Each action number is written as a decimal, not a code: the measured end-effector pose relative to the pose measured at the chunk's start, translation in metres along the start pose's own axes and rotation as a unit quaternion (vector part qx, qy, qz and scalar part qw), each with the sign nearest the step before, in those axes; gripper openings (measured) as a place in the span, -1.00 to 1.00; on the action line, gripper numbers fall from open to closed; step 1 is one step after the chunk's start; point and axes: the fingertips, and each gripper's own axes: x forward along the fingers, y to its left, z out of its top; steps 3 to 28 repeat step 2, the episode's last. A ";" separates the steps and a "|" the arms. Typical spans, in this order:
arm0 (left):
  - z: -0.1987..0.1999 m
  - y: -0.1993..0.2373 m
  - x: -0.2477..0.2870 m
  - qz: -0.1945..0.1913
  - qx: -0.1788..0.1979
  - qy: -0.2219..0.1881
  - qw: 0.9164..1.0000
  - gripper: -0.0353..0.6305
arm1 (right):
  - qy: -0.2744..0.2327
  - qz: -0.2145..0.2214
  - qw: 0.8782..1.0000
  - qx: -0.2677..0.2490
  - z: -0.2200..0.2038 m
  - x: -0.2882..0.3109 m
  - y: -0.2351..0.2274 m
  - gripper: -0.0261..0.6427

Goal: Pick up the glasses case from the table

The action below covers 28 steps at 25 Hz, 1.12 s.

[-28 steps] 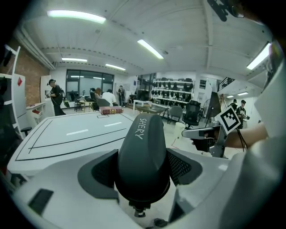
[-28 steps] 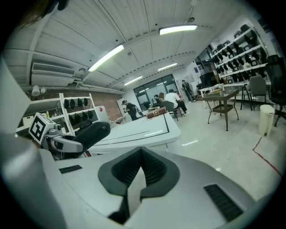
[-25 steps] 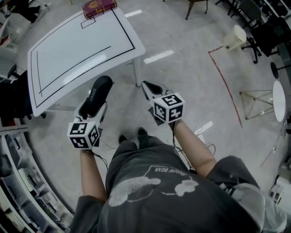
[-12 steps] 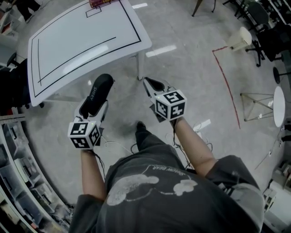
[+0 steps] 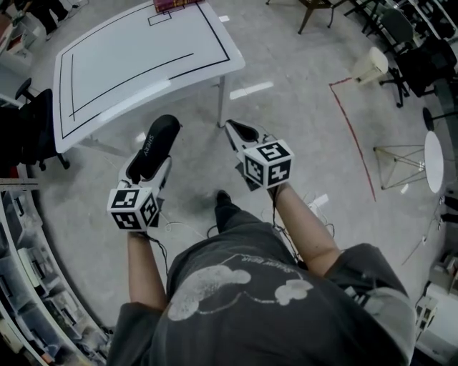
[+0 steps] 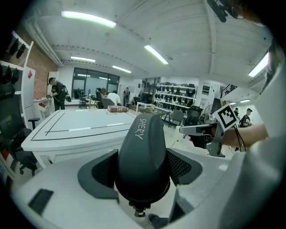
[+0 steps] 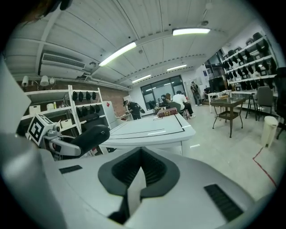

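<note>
Clamping the dark glasses case point(image 5: 156, 141) between its two jaws, the left hand-held gripper point(image 5: 148, 170) stands wide around the case's rounded body, its mesh pads pressed against either side. The case carries the white lettering "SHERY" and juts out past the jaws, pointing toward the white tabletop point(image 5: 129, 64). It is off that tabletop and in the air above the grey floor point(image 5: 300, 107), near the tabletop's closest edge. The right hand-held gripper point(image 5: 240, 132) is level with the left one and apart from it, its jaws brought together with nothing between them. A dark red book point(image 5: 175, 4) lies at the far edge of the tabletop, beside black lines marked on the surface. A red line point(image 5: 351, 129) runs across the floor to the right.
</note>
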 end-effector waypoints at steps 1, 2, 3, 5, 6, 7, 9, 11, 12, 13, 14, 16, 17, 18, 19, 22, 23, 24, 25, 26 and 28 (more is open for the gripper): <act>-0.002 -0.002 -0.008 -0.002 0.001 -0.002 1.000 0.08 | -0.002 -0.002 1.000 -0.001 -0.001 -0.006 0.007 -0.93; -0.004 -0.003 -0.017 -0.004 0.003 -0.003 1.000 0.08 | -0.003 -0.004 1.000 -0.001 -0.002 -0.013 0.015 -0.93; -0.004 -0.003 -0.017 -0.004 0.003 -0.003 1.000 0.08 | -0.003 -0.004 1.000 -0.001 -0.002 -0.013 0.015 -0.93; -0.004 -0.003 -0.017 -0.004 0.003 -0.003 1.000 0.08 | -0.003 -0.004 1.000 -0.001 -0.002 -0.013 0.015 -0.93; -0.004 -0.003 -0.017 -0.004 0.003 -0.003 1.000 0.08 | -0.003 -0.004 1.000 -0.001 -0.002 -0.013 0.015 -0.93; -0.004 -0.003 -0.017 -0.004 0.003 -0.003 1.000 0.08 | -0.003 -0.004 1.000 -0.001 -0.002 -0.013 0.015 -0.93; -0.004 -0.003 -0.017 -0.004 0.003 -0.003 1.000 0.08 | -0.003 -0.004 1.000 -0.001 -0.002 -0.013 0.015 -0.93; -0.004 -0.003 -0.017 -0.004 0.003 -0.003 1.000 0.08 | -0.003 -0.004 1.000 -0.001 -0.002 -0.013 0.015 -0.93; -0.004 -0.003 -0.017 -0.004 0.003 -0.003 1.000 0.08 | -0.003 -0.004 1.000 -0.001 -0.002 -0.013 0.015 -0.93; -0.004 -0.003 -0.017 -0.004 0.003 -0.003 1.000 0.08 | -0.003 -0.004 1.000 -0.001 -0.002 -0.013 0.015 -0.93; -0.004 -0.003 -0.017 -0.004 0.003 -0.003 1.000 0.08 | -0.003 -0.004 1.000 -0.001 -0.002 -0.013 0.015 -0.93; -0.004 -0.003 -0.017 -0.004 0.003 -0.003 1.000 0.08 | -0.003 -0.004 1.000 -0.001 -0.002 -0.013 0.015 -0.93; -0.004 -0.003 -0.017 -0.004 0.003 -0.003 1.000 0.08 | -0.003 -0.004 1.000 -0.001 -0.002 -0.013 0.015 -0.93; -0.004 -0.003 -0.017 -0.004 0.003 -0.003 1.000 0.08 | -0.003 -0.004 1.000 -0.001 -0.002 -0.013 0.015 -0.93; -0.004 -0.003 -0.017 -0.004 0.003 -0.003 1.000 0.08 | -0.003 -0.004 1.000 -0.001 -0.002 -0.013 0.015 -0.93; -0.004 -0.003 -0.017 -0.004 0.003 -0.003 1.000 0.08 | -0.003 -0.004 1.000 -0.001 -0.002 -0.013 0.015 -0.93; -0.004 -0.003 -0.017 -0.004 0.003 -0.003 1.000 0.08 | -0.003 -0.004 1.000 -0.001 -0.002 -0.013 0.015 -0.93; -0.004 -0.003 -0.017 -0.004 0.003 -0.003 1.000 0.08 | -0.003 -0.004 1.000 -0.001 -0.002 -0.013 0.015 -0.93; -0.004 -0.003 -0.017 -0.004 0.003 -0.003 1.000 0.08 | -0.003 -0.004 1.000 -0.001 -0.002 -0.013 0.015 -0.93; -0.004 -0.003 -0.017 -0.004 0.003 -0.003 1.000 0.08 | -0.003 -0.004 1.000 -0.001 -0.002 -0.013 0.015 -0.93; -0.004 -0.003 -0.017 -0.004 0.003 -0.003 1.000 0.08 | -0.003 -0.004 1.000 -0.001 -0.002 -0.013 0.015 -0.93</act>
